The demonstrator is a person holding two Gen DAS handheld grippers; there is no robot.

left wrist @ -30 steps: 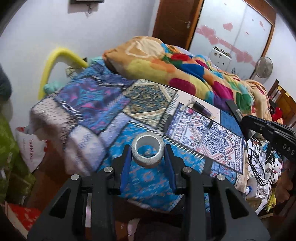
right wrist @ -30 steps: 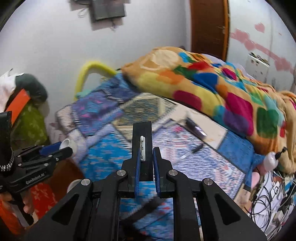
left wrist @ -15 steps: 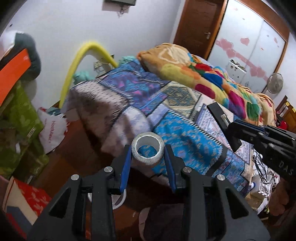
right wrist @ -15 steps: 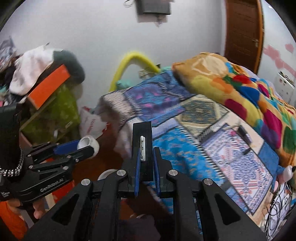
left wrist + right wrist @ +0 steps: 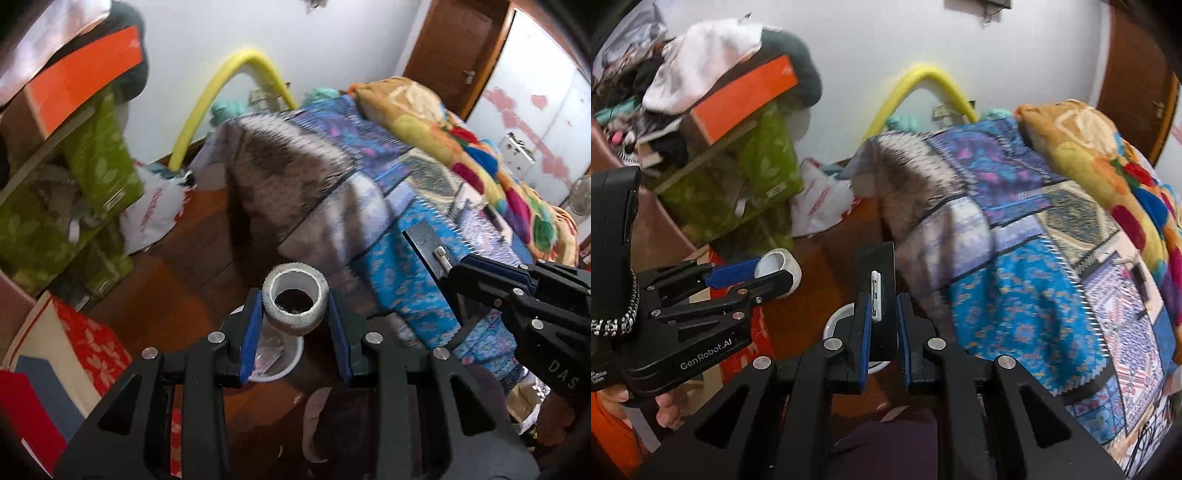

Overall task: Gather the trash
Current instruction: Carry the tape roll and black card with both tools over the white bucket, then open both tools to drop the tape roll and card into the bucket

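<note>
Dark wooden floor [image 5: 207, 280] beneath, white bowl [image 5: 284, 363] at six o'clock. Tape roll [image 5: 295, 308] pinched in left gripper [image 5: 295, 325]; flat black card [image 5: 881, 295] clamped in right gripper [image 5: 882, 325]. Patchwork bedspread [image 5: 399, 258] at three o'clock, green boxes [image 5: 99, 162] at ten.

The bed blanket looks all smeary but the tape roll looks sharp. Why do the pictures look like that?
Left wrist view: the tape roll in the left gripper is crisp, while the patchwork blanket is streaked with motion blur. Right wrist view: the black card in the right gripper is sharp, the blanket smeared. In both, the fisheye lens curves the edges and darkens the corners.
</note>
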